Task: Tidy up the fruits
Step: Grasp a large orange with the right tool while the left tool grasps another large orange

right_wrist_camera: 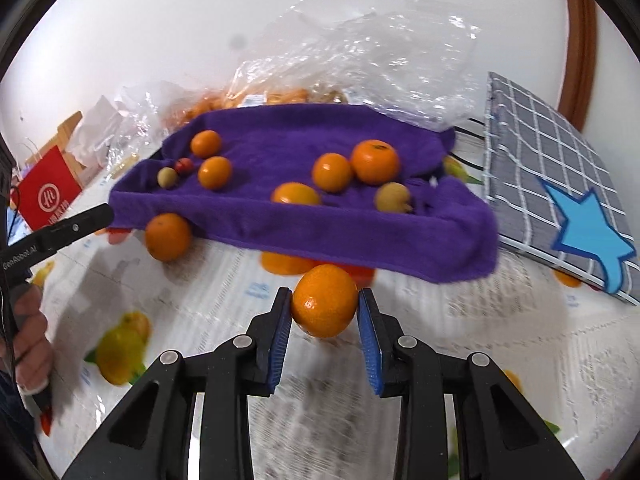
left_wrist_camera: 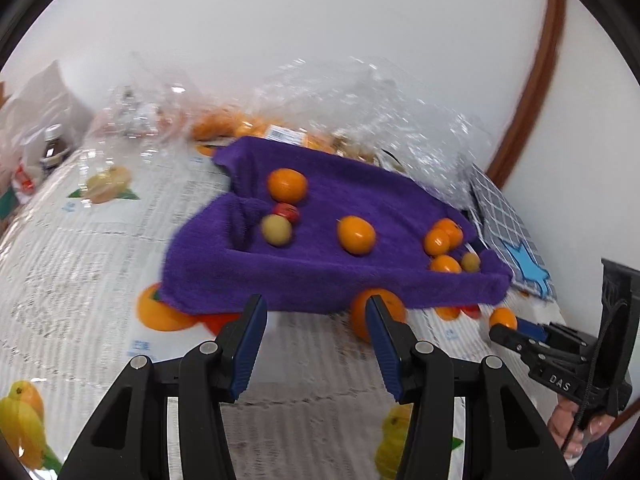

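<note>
A purple towel lies on the table with several oranges, two yellow-green fruits and a small red one on it. My right gripper is shut on an orange just in front of the towel's near edge; it shows at the right of the left wrist view, holding that orange. My left gripper is open and empty. Another orange sits on the table by the towel's edge, just behind the left gripper's right finger.
Clear plastic bags with more oranges lie behind the towel. A grey checked notebook with a blue star lies at the right. A fruit-print tablecloth covers the table. A bottle and a red box stand at the left.
</note>
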Demonstrator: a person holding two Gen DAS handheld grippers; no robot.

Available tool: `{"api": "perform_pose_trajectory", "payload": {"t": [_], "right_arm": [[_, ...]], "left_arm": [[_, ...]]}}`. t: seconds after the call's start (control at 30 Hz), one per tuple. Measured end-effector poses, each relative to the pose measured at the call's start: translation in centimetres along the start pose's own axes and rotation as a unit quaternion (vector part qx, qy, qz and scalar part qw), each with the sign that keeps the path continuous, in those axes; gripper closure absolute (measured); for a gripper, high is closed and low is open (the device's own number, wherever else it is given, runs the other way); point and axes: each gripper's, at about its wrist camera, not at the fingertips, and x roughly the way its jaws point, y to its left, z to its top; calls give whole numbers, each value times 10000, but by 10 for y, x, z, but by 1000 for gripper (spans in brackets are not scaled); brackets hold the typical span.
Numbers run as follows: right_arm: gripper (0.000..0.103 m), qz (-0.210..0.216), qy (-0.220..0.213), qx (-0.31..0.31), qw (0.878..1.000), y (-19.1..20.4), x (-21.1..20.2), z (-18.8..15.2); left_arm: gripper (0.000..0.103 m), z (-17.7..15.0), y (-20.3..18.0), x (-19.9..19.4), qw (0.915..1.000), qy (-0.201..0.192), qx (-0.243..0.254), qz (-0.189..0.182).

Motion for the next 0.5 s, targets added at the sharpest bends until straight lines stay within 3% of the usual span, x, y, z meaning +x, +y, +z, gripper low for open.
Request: {"api": "perform_pose_trajectory", "payload": {"t": [0.1,0.5], "right_arm": [[70,-8,-22,27,10000,-5,-2,-6],[70,12,73,119,9999,-12,1,-10]], "left_arm": [[54,0,-14,10,9995,176,239,-142],[54,2,-47,43,9975,551,436,71]]}}
